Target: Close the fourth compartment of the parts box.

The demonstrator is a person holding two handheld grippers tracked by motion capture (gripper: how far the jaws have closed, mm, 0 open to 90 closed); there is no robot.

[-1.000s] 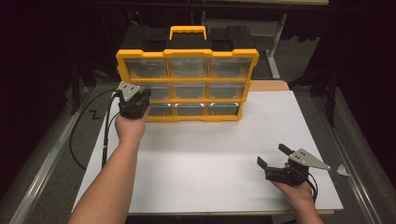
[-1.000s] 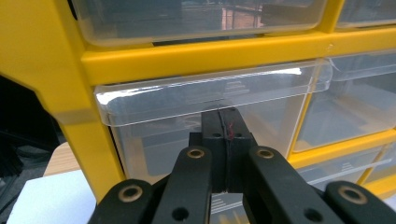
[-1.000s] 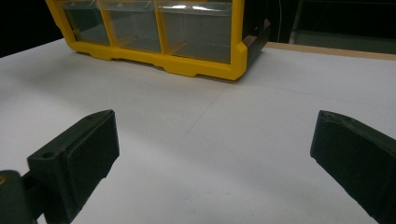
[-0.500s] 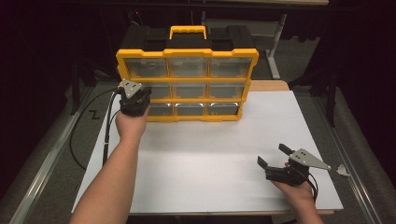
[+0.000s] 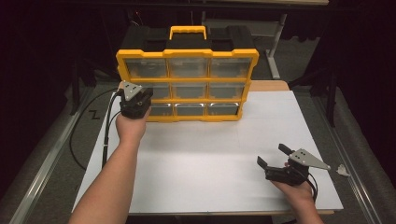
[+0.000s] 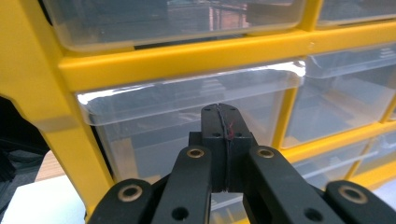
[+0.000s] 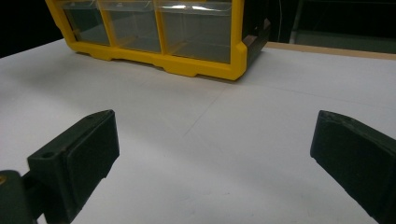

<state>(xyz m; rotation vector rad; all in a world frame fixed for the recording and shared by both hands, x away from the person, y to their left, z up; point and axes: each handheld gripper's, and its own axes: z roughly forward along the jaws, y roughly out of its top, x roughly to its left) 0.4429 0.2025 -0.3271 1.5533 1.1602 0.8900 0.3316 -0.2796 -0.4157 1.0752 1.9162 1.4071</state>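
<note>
Clear drawer point(image 6: 187, 116) at left of middle row in yellow organizer point(image 5: 187, 84), standing upright at far side of white table point(image 5: 224, 154). Left gripper point(image 5: 135, 100) clenched on nothing, tips right at drawer front. Could just skate off the slick plastic, or shove the whole cabinet back. All 9 drawers look empty. Right gripper point(image 5: 275, 163) spread wide, resting well apart.

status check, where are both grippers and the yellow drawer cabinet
Left gripper shut, empty, at the cabinet's left-column clear drawer. Right gripper open, low over the white table. Yellow drawer cabinet upright. Nothing in the way.
</note>
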